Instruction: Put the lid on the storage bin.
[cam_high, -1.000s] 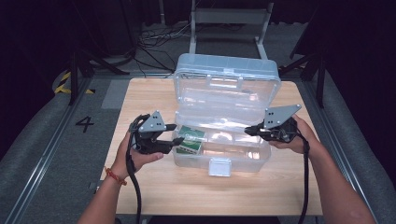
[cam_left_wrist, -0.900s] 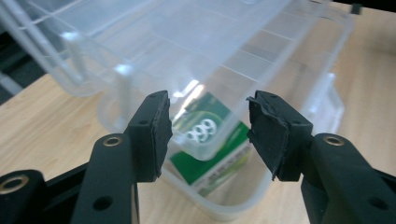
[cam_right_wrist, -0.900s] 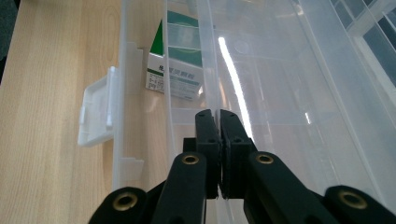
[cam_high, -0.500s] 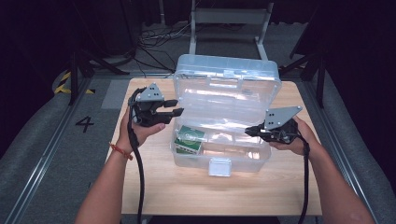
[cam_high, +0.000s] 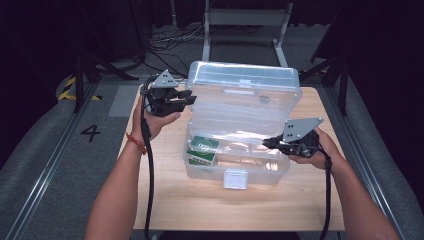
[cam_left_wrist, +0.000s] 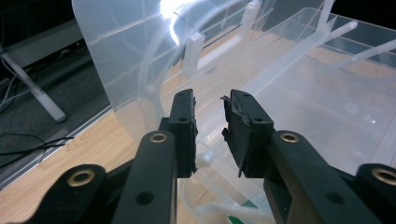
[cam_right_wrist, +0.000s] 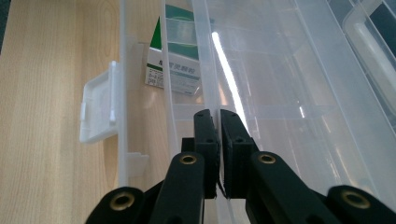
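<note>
A clear plastic box (cam_high: 260, 175) stands on the wooden table with its lid (cam_high: 245, 95) raised upright at the back. A green-and-white carton (cam_high: 202, 149) lies in its left end. My left gripper (cam_high: 190, 97) is lifted beside the lid's left edge. Its jaws have just been closing and still stand a little apart, with nothing pinched between them (cam_left_wrist: 208, 107) and the lid (cam_left_wrist: 121, 56) just beyond. My right gripper (cam_high: 267, 143) is shut on the box's right wall; the thin clear wall (cam_right_wrist: 205, 56) runs between the pads (cam_right_wrist: 216, 116). The carton (cam_right_wrist: 175, 65) lies farther along.
The box's white latch (cam_high: 235, 178) hangs at the middle of its front wall, also seen as a flap (cam_right_wrist: 98, 109). Bare tabletop (cam_high: 165, 200) lies in front of and to the left of the box. A metal frame (cam_high: 245, 20) stands beyond the table.
My left gripper has risen and moved away from the box's front-left corner up to the lid's left edge, and its jaws have narrowed. The right gripper has kept still on the wall.
</note>
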